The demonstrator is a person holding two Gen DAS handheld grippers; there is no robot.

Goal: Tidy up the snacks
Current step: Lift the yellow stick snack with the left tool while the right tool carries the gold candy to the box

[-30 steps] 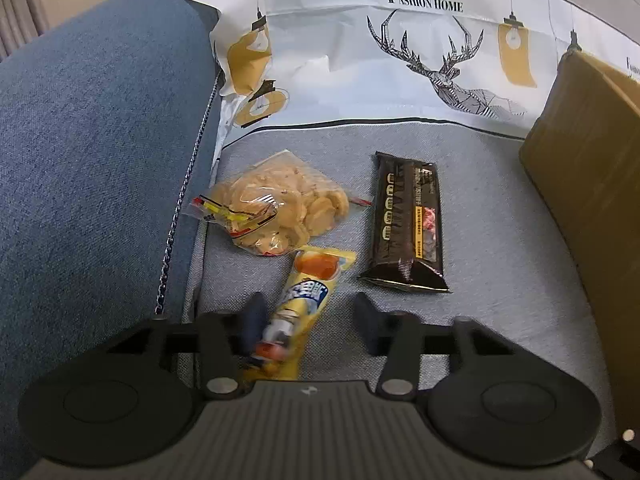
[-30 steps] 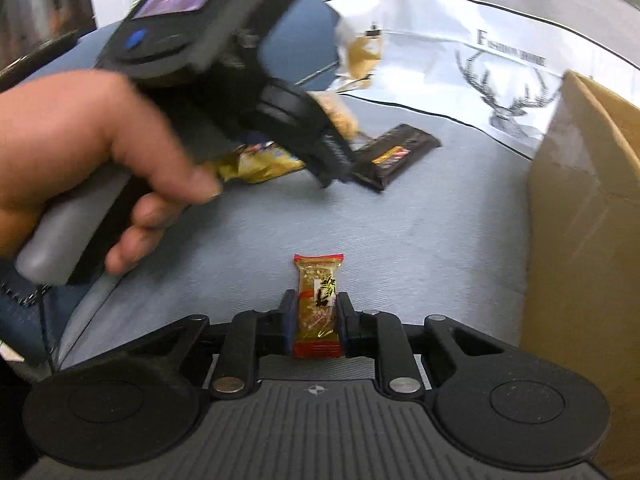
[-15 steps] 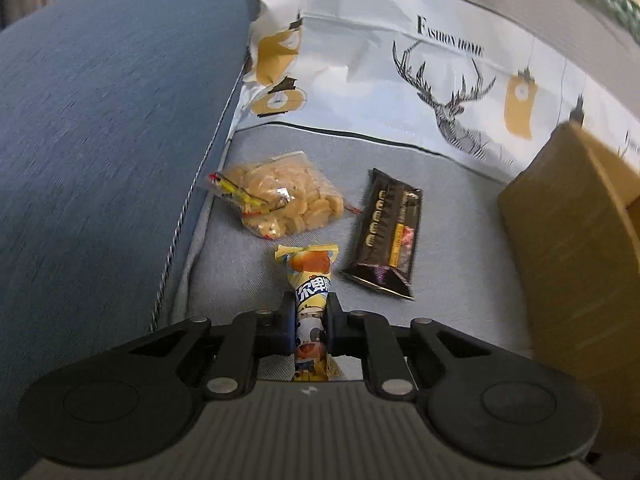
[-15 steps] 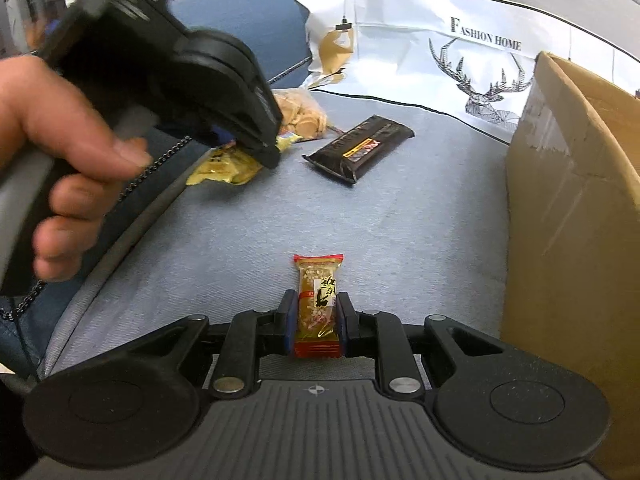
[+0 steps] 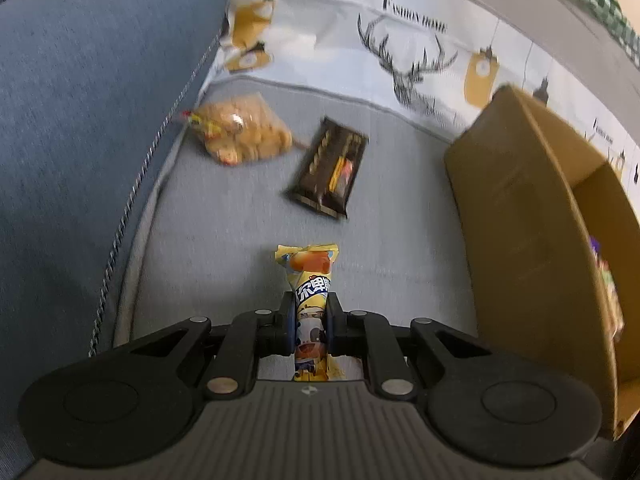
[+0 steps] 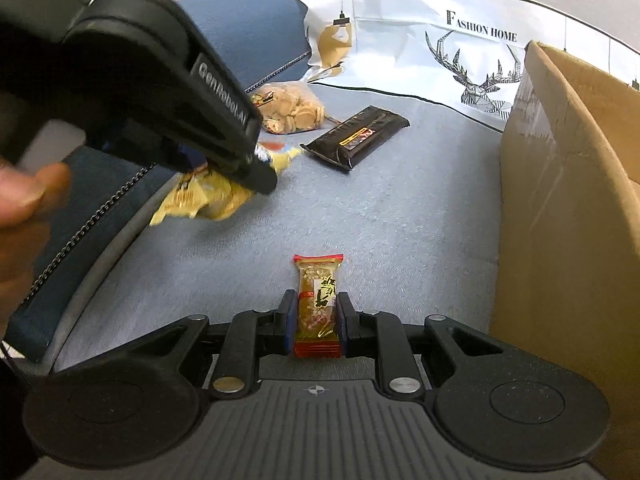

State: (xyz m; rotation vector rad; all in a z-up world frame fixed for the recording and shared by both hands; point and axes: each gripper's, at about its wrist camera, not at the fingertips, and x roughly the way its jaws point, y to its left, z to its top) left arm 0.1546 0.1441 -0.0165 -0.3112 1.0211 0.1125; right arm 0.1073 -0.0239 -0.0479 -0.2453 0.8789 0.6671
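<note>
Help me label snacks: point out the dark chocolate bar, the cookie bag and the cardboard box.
dark chocolate bar [image 6: 356,136]: right wrist view, wrapper's middle.
cookie bag [image 6: 294,108]: right wrist view, clear front.
cardboard box [image 5: 516,216]: left wrist view, outer side wall.

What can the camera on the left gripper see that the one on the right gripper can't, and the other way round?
Only the left wrist view looks into the cardboard box, where a colourful packet lies, and shows the left gripper shut on a yellow cartoon snack. Only the right wrist view shows the right gripper shut on a red-edged nut bar, plus the person's hand. Both show the cookie bag, the dark chocolate pack and the grey cushion.
</note>
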